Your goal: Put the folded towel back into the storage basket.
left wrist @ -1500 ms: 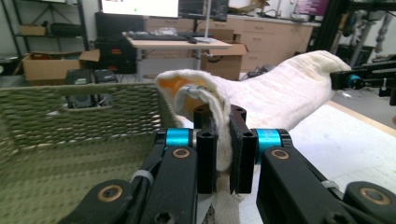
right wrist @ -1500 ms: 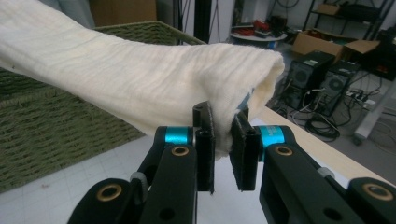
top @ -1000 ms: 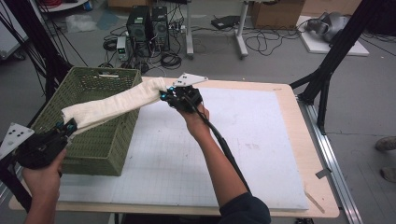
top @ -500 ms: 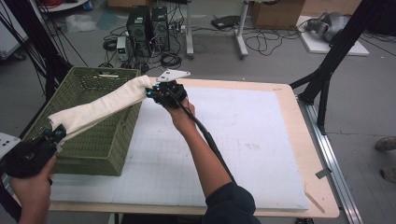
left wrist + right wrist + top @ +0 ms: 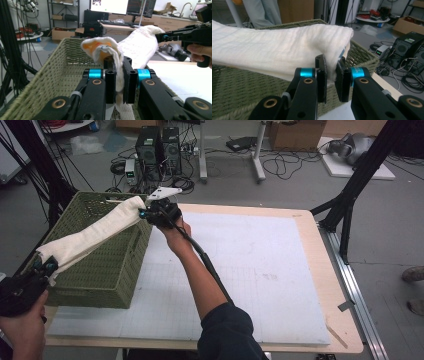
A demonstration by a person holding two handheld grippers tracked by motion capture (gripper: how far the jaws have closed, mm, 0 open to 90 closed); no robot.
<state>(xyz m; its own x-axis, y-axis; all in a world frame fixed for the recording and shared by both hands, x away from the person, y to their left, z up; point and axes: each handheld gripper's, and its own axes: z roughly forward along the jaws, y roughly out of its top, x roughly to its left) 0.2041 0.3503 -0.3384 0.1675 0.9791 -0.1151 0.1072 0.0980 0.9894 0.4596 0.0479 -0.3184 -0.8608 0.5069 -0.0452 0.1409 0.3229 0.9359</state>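
A folded white cloth hangs stretched over the green woven basket at the table's left. My left gripper is shut on the cloth's near end, just off the basket's near left corner. My right gripper is shut on the far end, above the basket's far right corner. In the left gripper view the right gripper shows at the far end of the cloth, held by a hand. The basket's rim lies under the cloth in the right gripper view.
A white mat covers the wooden table to the right of the basket. Black tripod legs stand off the table's right edge. Computer boxes and cables lie on the floor behind.
Both grippers have carried the stretched cloth leftwards, from over the basket's right wall to over its middle. The left gripper has dropped lower and nearer.
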